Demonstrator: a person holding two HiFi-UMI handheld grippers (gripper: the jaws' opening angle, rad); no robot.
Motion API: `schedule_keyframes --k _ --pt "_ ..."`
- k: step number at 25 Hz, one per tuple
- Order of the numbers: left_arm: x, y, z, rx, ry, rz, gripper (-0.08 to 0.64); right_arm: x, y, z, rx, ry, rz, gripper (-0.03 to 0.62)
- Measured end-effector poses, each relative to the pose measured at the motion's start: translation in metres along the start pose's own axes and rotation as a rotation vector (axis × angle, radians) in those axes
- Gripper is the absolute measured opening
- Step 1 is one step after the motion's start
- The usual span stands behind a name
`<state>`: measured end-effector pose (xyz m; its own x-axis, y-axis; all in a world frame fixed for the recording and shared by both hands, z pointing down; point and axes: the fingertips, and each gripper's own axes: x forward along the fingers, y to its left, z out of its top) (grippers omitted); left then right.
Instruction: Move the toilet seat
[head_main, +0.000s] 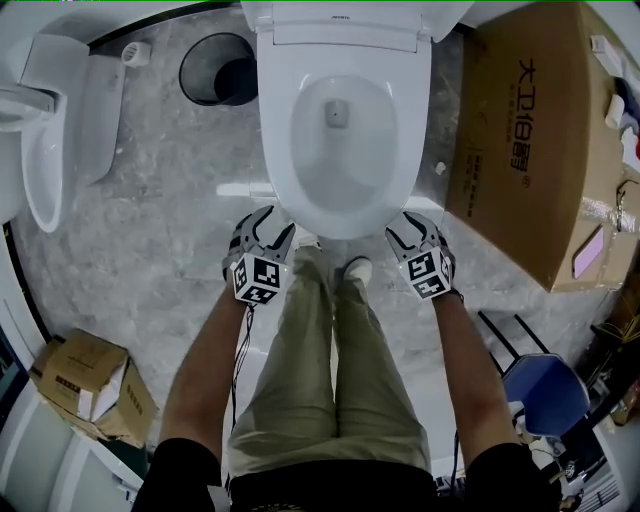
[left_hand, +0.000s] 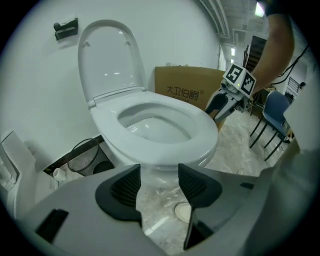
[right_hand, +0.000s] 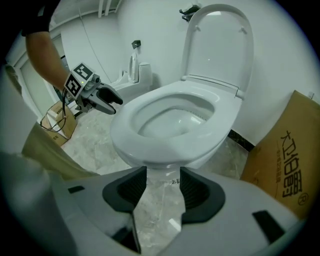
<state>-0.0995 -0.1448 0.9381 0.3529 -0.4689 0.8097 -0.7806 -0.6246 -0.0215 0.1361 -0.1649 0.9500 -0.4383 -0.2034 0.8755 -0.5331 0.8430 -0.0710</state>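
The toilet seat lies flat on the bowl at the top centre of the head view. The lid stands upright behind it.

The person stands right at the front of the bowl, holding a gripper on either side of its front curve. The left gripper sits just beside the front-left of the rim, with its jaws spread apart and nothing between them. Its own view shows only floor and the foot of the toilet through the gap. The right gripper hangs just beside the front-right of the rim, also spread wide and empty.

A black wire bin stands in the upper left, next to the toilet. A big cardboard box fills the upper right. A smaller box lies at the lower left, and a blue chair is at the lower right.
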Motion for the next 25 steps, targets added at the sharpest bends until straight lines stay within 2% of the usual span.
schedule_keyframes --k 7,10,15,20,25 --pt "0.013 0.001 -0.012 0.023 0.021 -0.033 0.244 0.020 -0.001 -0.005 -0.069 0.025 0.020 0.209" --pt "0.014 0.001 -0.018 0.031 0.038 -0.033 0.245 0.020 0.000 -0.006 -0.064 0.022 0.024 0.210" --pt "0.024 -0.006 -0.018 0.089 0.060 -0.061 0.244 0.019 0.000 -0.004 -0.043 0.022 0.030 0.210" --pt "0.019 -0.004 -0.023 0.068 0.071 -0.058 0.244 0.007 0.000 0.003 -0.006 -0.016 0.043 0.210" --pt "0.010 -0.006 -0.001 0.060 0.047 -0.072 0.244 -0.009 0.001 0.010 0.015 -0.022 0.058 0.210"
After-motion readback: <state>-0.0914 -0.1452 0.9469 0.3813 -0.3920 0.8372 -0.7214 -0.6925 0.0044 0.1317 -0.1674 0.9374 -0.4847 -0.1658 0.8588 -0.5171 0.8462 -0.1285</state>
